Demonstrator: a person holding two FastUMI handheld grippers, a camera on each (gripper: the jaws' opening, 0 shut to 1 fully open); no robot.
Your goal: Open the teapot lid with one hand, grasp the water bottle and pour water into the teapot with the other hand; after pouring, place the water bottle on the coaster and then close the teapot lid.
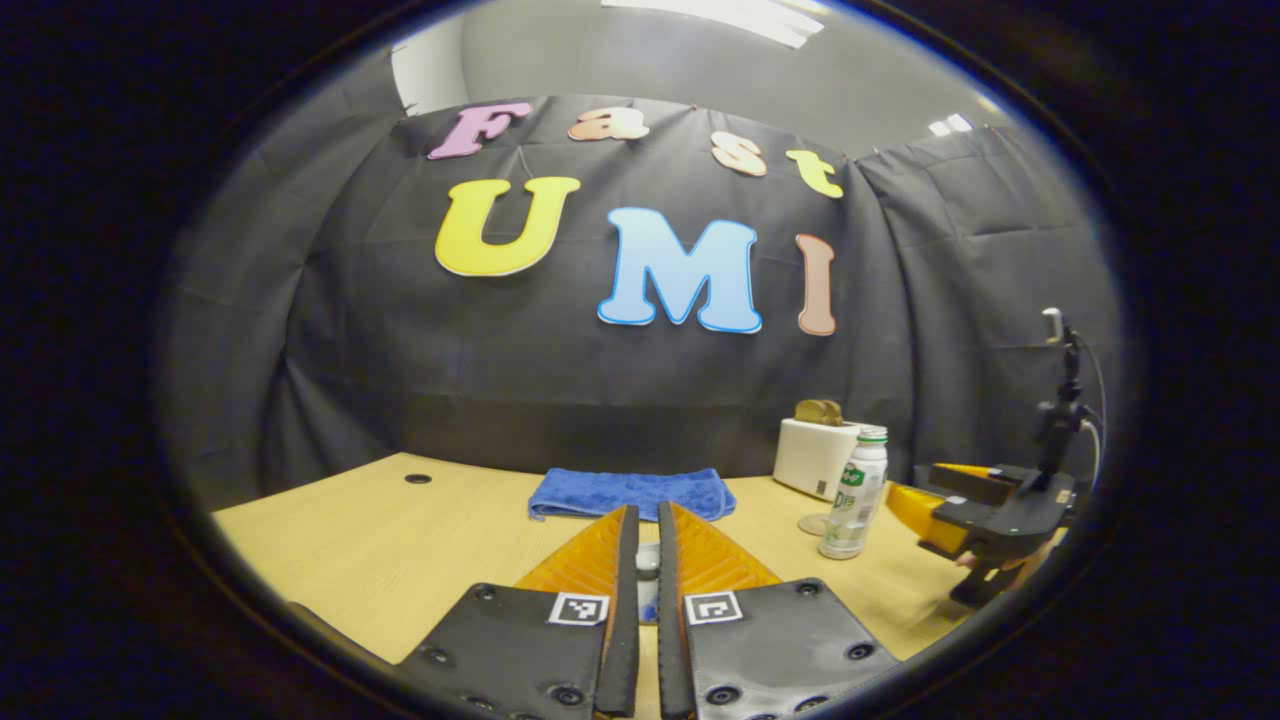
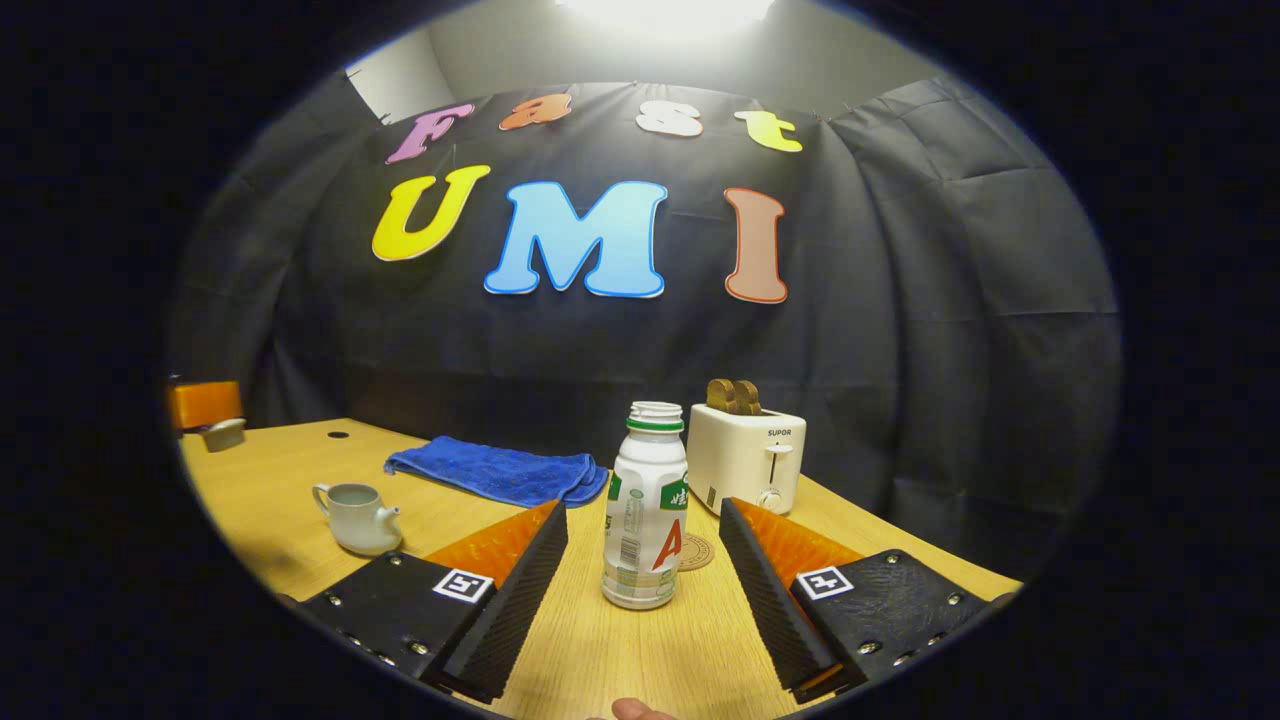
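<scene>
Looking forward over a pale wooden surface (image 1: 400,540) in a booth walled with black cloth.

In the left gripper view: holding the left tool (image 1: 648,512) nearly closed, with only a narrow slit between its fingers. Pinching a small grey lid (image 1: 648,562) in that slit, raised above the surface. Facing a folded blue towel (image 1: 630,492) lying flat toward the back. Seeing the right tool to the right, just beside the bottle.

In the right gripper view: spreading the right tool (image 2: 642,508) wide, one finger on each side of the bottle (image 2: 645,520), touching it with neither. Standing upright on the surface, white with a green band at the neck and a printed label. Resting in front of a round coaster (image 2: 695,552), not on it, and hiding part of that coaster. Sitting just behind the coaster, a white toaster (image 2: 745,455) with two brown slices sticking out of the top.

Farther left in the same view: sitting uncovered on the surface, a small pale teapot (image 2: 358,515) with its mouth open, well apart from the bottle. Hovering at the far left edge, the left tool with the lid, above and beyond the teapot.
</scene>
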